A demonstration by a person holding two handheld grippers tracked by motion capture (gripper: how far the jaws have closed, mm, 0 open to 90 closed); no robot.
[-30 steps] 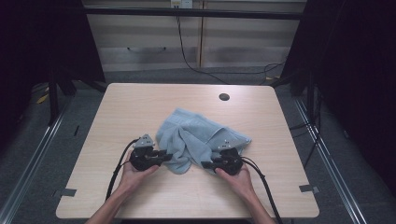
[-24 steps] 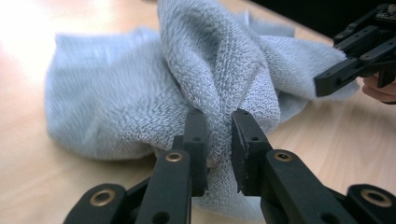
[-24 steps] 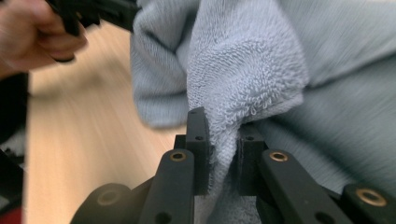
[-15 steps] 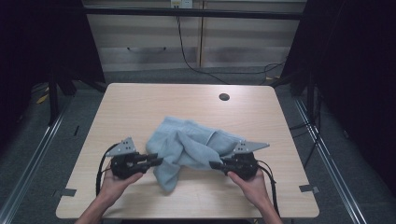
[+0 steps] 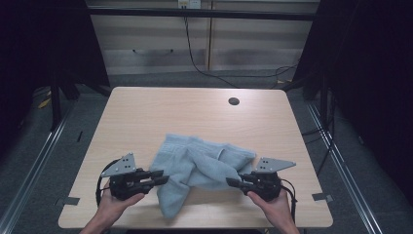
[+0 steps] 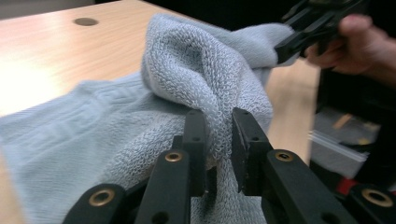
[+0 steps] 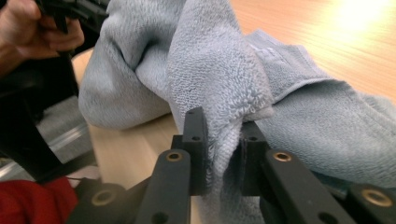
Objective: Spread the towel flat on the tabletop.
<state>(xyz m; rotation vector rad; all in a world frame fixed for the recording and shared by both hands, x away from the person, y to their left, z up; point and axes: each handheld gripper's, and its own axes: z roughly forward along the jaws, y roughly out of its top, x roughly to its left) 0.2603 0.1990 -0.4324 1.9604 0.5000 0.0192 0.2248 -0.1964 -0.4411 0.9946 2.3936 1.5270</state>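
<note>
Two hand-held grippers hold one pale blue terry towel (image 5: 199,168) above the near half of the light wooden desk (image 5: 146,112). High view: left hand-held gripper (image 5: 163,179) and right hand-held gripper (image 5: 233,183) are well apart with the towel bunched between them; best to spread them evenly, keeping both edges level, so the folds pull out. Jaw contact is too small to read here.

Left gripper view: left hand-held gripper (image 6: 218,135) is clamped on a towel fold; the corner itself is hidden.

Right gripper view: right hand-held gripper (image 7: 222,137) pinches a towel edge, its jaws having just eased wider; risk of slipping. Background is blurred.
</note>
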